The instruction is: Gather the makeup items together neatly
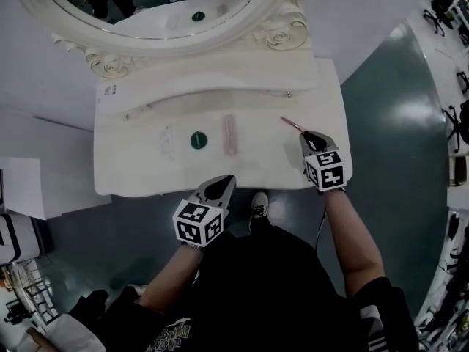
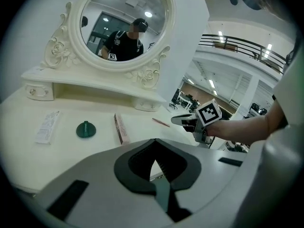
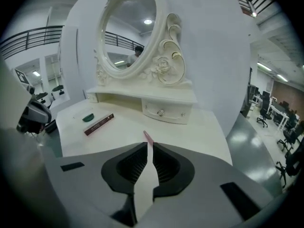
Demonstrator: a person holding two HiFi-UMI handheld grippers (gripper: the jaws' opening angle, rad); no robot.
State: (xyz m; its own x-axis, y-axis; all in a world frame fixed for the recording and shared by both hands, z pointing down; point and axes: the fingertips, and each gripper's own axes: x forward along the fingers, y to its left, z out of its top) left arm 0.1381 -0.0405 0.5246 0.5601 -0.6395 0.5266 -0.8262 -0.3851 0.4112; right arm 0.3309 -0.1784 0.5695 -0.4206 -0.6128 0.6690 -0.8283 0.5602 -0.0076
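Note:
On the cream dressing table (image 1: 132, 174) lie a white packet (image 1: 167, 142), a round green lid-like piece (image 1: 198, 140), a long pink box (image 1: 229, 134) and a thin pink pencil (image 1: 291, 125). My right gripper (image 1: 313, 136) is shut and hovers at the table's right, with the pencil's (image 3: 147, 137) near end just beyond its tips; nothing is between the jaws. My left gripper (image 1: 226, 181) is shut and empty over the front edge, short of the pink box (image 2: 121, 128) and the green piece (image 2: 86, 129).
An ornate oval mirror (image 1: 168, 6) stands on a raised shelf with small drawers (image 3: 161, 112) at the table's back. The table's front edge is at my body; grey floor (image 1: 396, 123) lies to the right. A white cabinet (image 1: 29, 185) sits at the left.

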